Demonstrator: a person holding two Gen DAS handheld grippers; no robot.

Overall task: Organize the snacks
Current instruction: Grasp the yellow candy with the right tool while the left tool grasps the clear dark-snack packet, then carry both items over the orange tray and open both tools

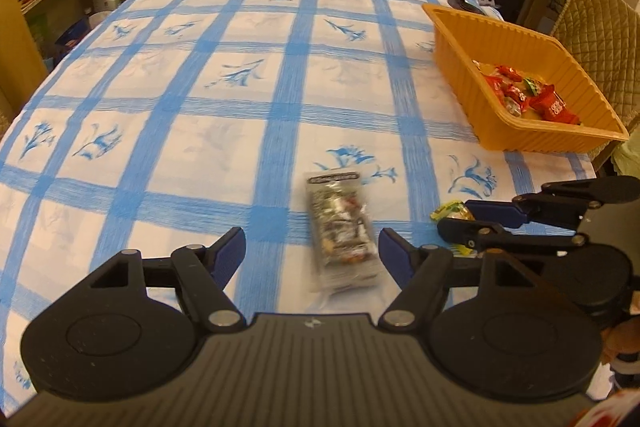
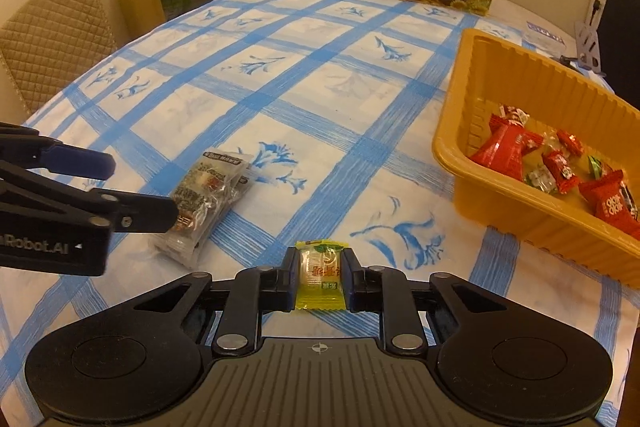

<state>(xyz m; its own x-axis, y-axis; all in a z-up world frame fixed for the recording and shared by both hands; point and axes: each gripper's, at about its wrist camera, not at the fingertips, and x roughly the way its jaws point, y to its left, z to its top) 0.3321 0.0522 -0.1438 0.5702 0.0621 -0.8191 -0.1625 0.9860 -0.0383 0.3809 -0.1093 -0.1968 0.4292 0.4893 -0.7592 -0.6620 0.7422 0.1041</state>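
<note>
A: While we have the right gripper (image 2: 321, 277) clamped on the yellow candy (image 2: 320, 273) at the near edge of the surface (image 2: 280, 99), what makes this step go well?

B: We check that the pads hold the candy's body and not just the loose wrapper, since a crinkly film could slip. Then, in our judgement, we lift straight up before we swing toward the orange tray (image 2: 516, 211), which sits to the right with red candies (image 2: 508, 143) already in it.

A: And the left gripper (image 1: 312, 255)?

B: We see its jaws standing wide apart around the clear snack packet (image 1: 342, 231), which lies flat on the cloth between the fingers; nothing presses on it. We should centre the packet between the pads and close across its narrow width.

A: Any risk?

B: Our two grippers sit near each other, so we should move one at a time to avoid a bump.
</note>
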